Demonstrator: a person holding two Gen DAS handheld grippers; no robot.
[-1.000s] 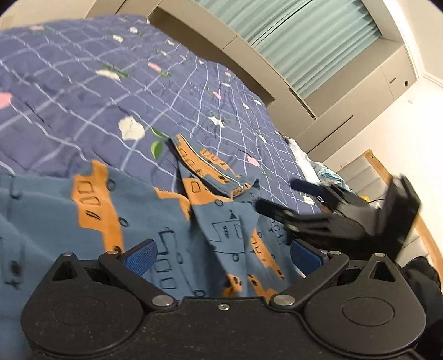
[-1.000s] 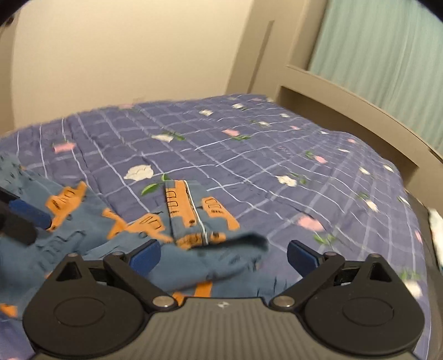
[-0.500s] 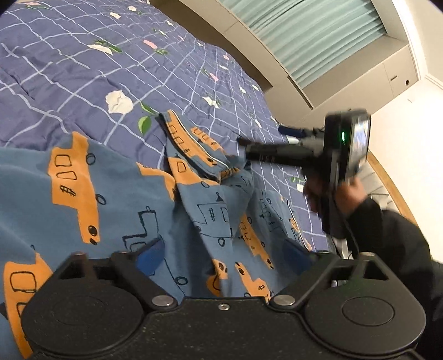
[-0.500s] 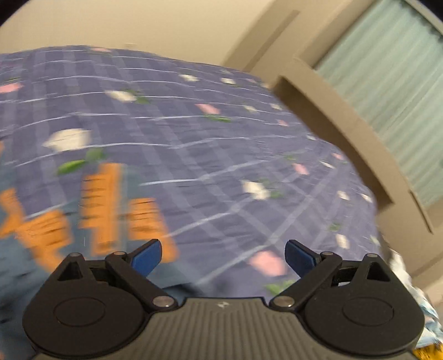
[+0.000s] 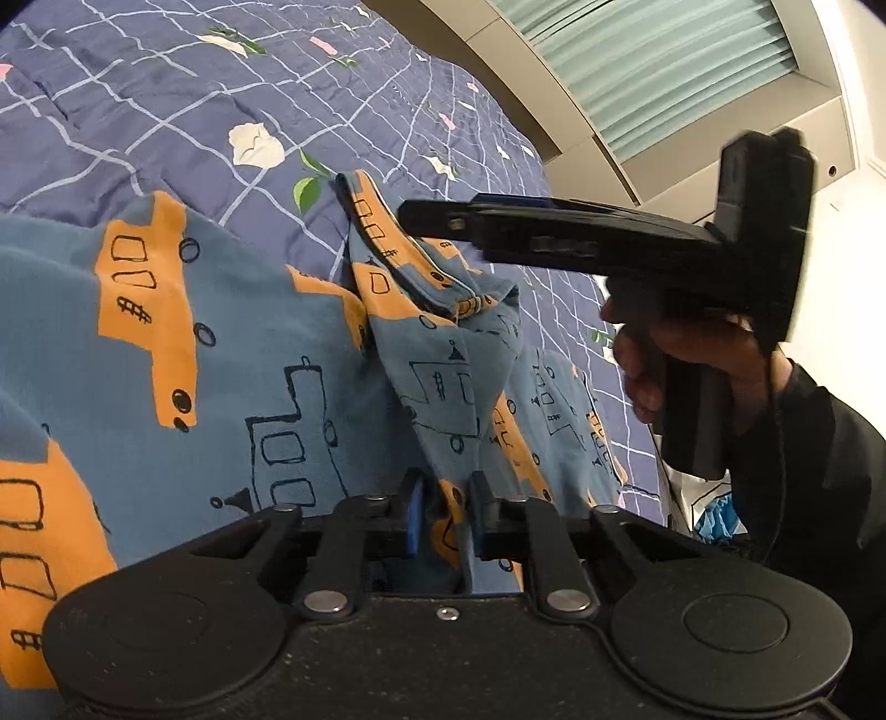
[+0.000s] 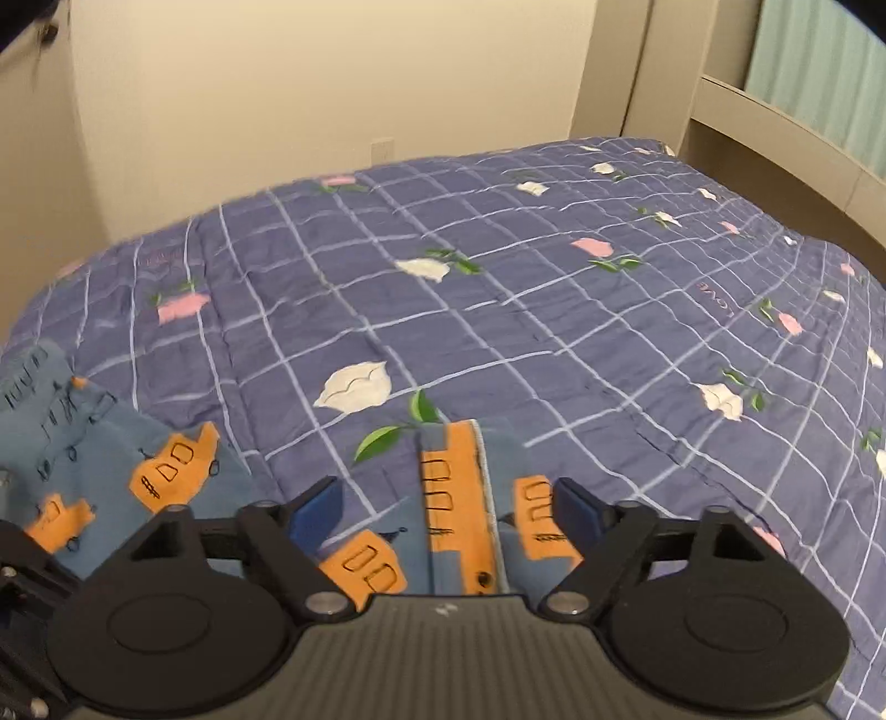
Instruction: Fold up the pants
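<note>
Blue pants (image 5: 221, 360) with orange bus prints lie rumpled on the bed. In the left wrist view my left gripper (image 5: 446, 509) has its jaws closing, and the blue pads pinch a raised fold of the pants. My right gripper (image 5: 421, 216), held by a hand (image 5: 692, 354), reaches in from the right above the folded-over leg end (image 5: 387, 249). In the right wrist view the right gripper (image 6: 447, 501) has wide jaws that are closing. That leg end (image 6: 448, 459) lies between and below its pads (image 6: 318, 504), which do not press on it.
A purple checked quilt (image 6: 498, 277) with flower prints covers the bed. A beige bed frame (image 6: 775, 122) and a teal curtain (image 5: 664, 50) stand behind it. A dark sleeve (image 5: 819, 471) fills the right side of the left wrist view. A cream wall (image 6: 332, 83) is beyond the bed.
My left jaws went from wide apart to pinched on a fold of the pants. The right gripper swung in over the leg end, and its jaws narrowed a little.
</note>
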